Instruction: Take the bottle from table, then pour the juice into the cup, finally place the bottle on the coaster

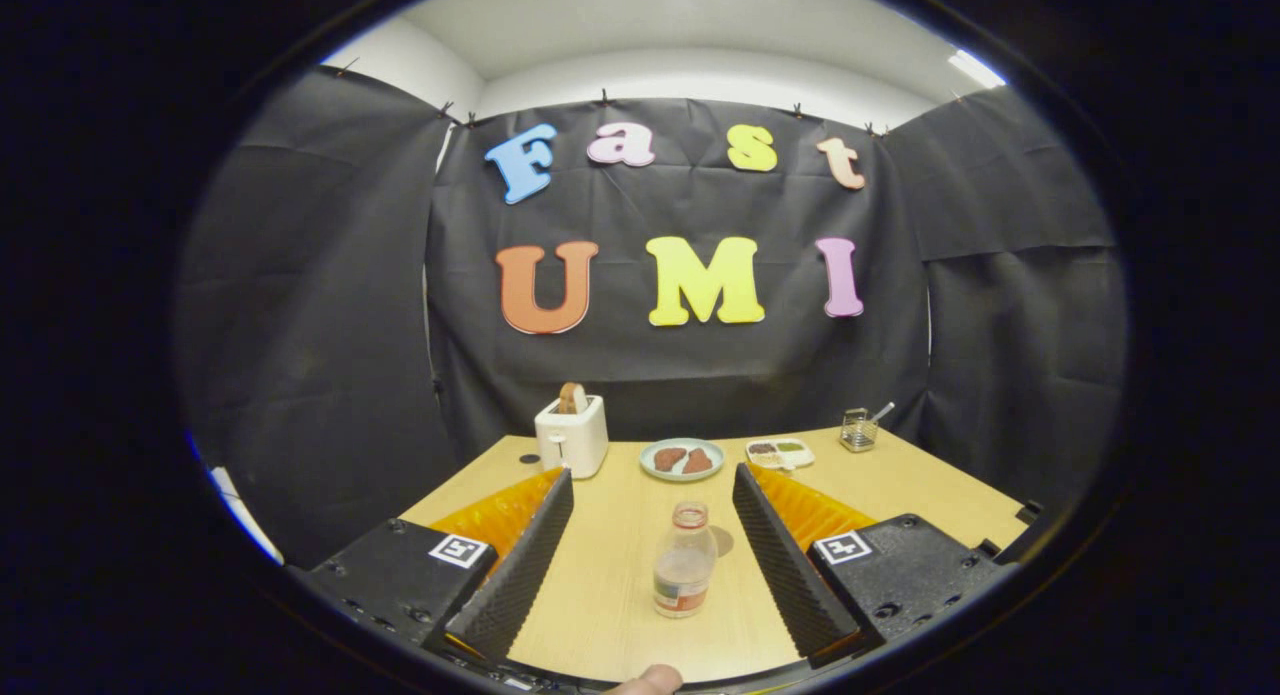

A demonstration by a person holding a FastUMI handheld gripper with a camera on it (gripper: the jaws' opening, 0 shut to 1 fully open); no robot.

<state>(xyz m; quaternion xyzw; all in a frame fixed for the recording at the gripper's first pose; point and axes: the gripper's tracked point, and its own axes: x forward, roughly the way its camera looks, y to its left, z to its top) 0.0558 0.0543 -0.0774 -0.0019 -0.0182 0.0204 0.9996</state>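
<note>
Bright overhead light, sharp centre, strong fisheye bending at edges

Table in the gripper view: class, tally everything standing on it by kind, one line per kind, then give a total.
Bottle, between the open hand-held gripper fingers: 1
Toaster: 1
Round plate: 1
Divided dish: 1
Wire holder: 1
Small dark disc: 1
Total: 6
</note>
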